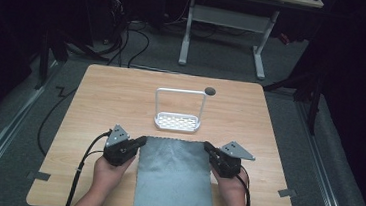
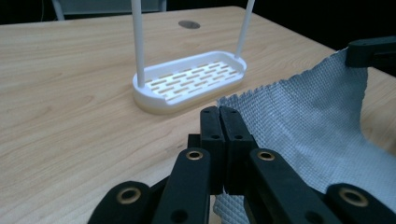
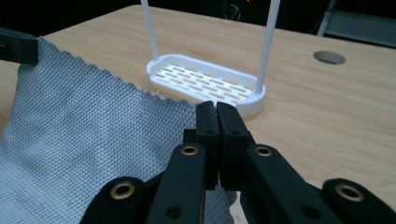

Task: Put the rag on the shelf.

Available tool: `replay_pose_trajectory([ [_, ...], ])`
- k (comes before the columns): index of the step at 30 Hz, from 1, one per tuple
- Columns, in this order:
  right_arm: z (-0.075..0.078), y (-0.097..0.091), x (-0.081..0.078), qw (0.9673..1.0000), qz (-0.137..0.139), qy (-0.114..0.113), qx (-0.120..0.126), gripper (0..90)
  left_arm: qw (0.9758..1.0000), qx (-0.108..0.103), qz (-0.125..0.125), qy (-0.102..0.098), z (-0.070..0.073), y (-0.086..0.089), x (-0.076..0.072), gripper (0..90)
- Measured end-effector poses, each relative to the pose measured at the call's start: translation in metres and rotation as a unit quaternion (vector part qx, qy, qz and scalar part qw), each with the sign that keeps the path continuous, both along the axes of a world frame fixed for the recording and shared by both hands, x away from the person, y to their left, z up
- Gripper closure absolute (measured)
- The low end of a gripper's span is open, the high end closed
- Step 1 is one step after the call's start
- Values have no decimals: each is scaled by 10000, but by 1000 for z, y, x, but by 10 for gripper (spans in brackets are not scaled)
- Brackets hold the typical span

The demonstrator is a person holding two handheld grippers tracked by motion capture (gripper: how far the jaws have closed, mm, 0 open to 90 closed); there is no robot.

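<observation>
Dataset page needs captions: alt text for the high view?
Two handheld grippers, left gripper and right gripper, each pinch a far corner of a grey cloth on a wooden table. Beyond the cloth stands a white slotted rack with a tall hoop handle.

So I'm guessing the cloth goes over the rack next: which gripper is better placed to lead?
Neither clearly. The left gripper and right gripper each pinch a far corner of the cloth, about equally near the rack. Probably both together.
</observation>
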State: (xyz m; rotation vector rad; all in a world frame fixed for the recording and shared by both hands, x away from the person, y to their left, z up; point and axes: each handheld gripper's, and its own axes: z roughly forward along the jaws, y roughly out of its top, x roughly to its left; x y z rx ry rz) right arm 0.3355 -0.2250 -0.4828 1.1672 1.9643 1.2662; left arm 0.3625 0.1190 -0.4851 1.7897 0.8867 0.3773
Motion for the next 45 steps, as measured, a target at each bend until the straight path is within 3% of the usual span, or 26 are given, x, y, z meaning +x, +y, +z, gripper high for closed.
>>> replay_pose_trajectory([
  [4,9,2,-1,9999,28,-160,-6,889,9999,-30,-35,-148,8,-2,-1,893],
  [12,29,1,2,9991,29,-423,91,890,9974,143,48,-701,28,-7,-1,893],
  [16,40,0,3,9983,-3,-577,121,890,9971,108,49,-748,38,-9,1,895],
  [19,50,-1,3,9972,-41,-730,171,890,9969,-40,61,-779,46,-9,3,894],
  [22,59,-2,4,9959,-74,-884,195,890,9959,-269,111,-858,56,-6,6,894],
  [25,67,-3,5,9949,-99,-978,224,891,9942,-372,131,-996,66,-5,7,894],
  [45,120,-4,9,9863,-176,-1585,429,891,9852,-557,237,-1605,116,2,15,896],
])
